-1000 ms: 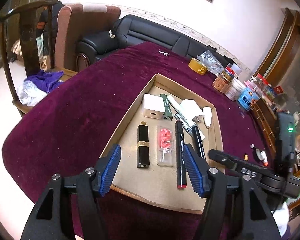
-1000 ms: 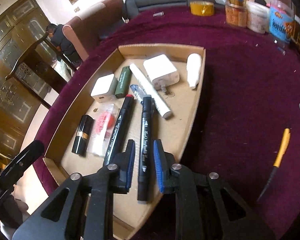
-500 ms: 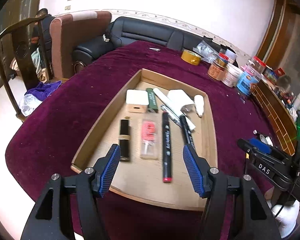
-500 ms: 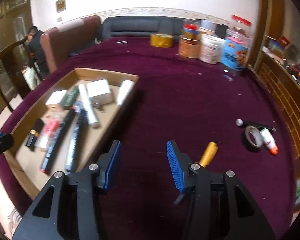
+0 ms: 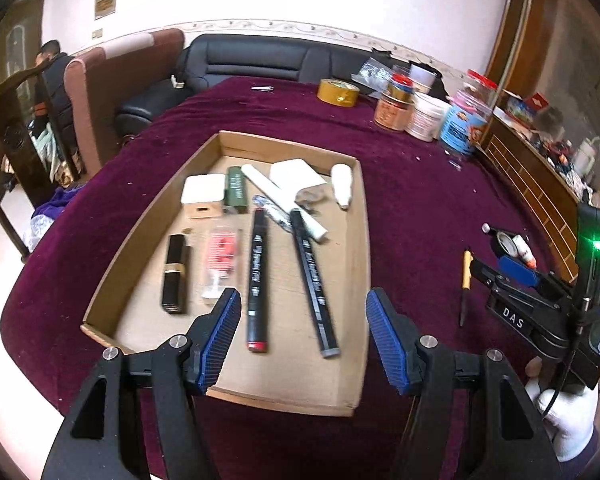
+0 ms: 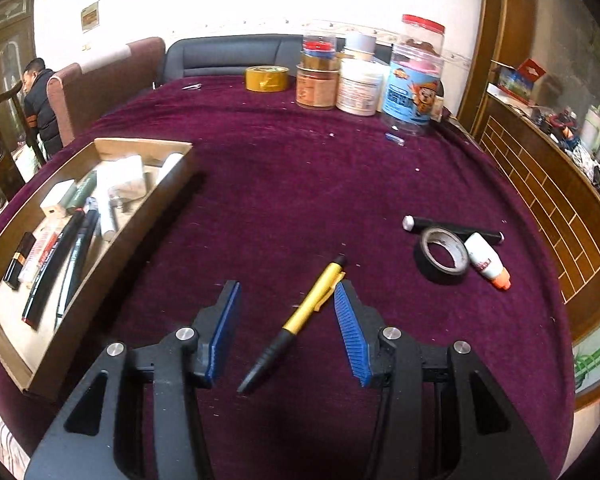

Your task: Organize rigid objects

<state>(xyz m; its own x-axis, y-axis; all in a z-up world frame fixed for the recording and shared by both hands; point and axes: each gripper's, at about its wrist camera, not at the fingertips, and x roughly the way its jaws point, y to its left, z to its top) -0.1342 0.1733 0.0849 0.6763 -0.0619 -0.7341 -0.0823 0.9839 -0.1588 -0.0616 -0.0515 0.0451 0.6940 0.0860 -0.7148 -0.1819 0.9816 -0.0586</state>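
Your right gripper (image 6: pixel 286 326) hangs spread over the yellow pen (image 6: pixel 296 320); close off-centre and it rolls across the cloth. Your left gripper (image 5: pixel 302 336), released, idles above the cardboard tray (image 5: pixel 362 280).

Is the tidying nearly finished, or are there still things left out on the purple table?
Mostly done: the cardboard box already holds two markers, a lipstick and chargers. In hand: nothing, but the right hand-held gripper is open around the yellow pen. Left out: that pen, the black tape roll, a small bottle and a black stick.
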